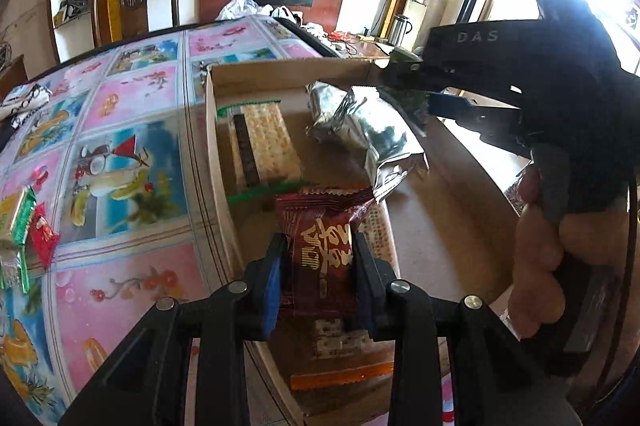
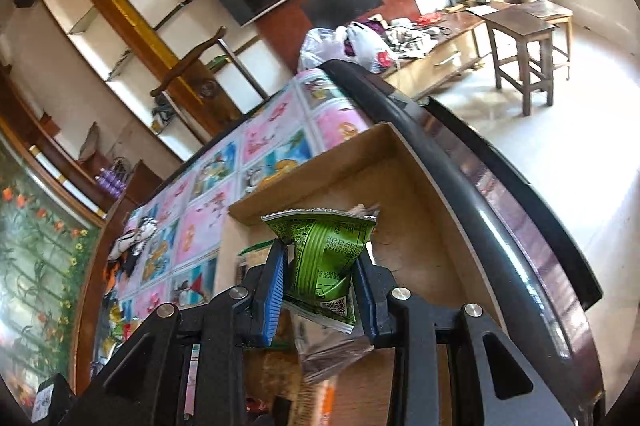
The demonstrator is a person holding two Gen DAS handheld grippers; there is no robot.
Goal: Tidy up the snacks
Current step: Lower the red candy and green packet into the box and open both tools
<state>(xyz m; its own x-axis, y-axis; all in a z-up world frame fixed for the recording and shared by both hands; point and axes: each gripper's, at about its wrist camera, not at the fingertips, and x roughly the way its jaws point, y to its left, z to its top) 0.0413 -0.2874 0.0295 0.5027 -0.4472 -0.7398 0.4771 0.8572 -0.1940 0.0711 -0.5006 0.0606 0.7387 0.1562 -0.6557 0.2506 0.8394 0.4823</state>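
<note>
1. Cardboard box (image 1: 280, 74) sits on the worktop (image 1: 132, 106), filling the centre of the left wrist view.
2. The left hand-held gripper (image 1: 320, 246), at lower centre, is clenched on a maroon snack packet (image 1: 324, 246) held over the box's near end.
3. The right hand-held gripper (image 2: 320, 266) grasps a green snack packet (image 2: 324, 258) at lower centre of its own view, above the box floor (the packet is crumpled between the blue pads).
4. Inside the box lie a cracker pack (image 1: 264, 146) at centre and a silver foil pouch (image 1: 368, 130) to its right.
5. At the left edge, loose sweets (image 1: 36, 226) rest on the patterned worktop.
6. A hand (image 1: 536, 246) grips the right tool at the right edge.
</note>
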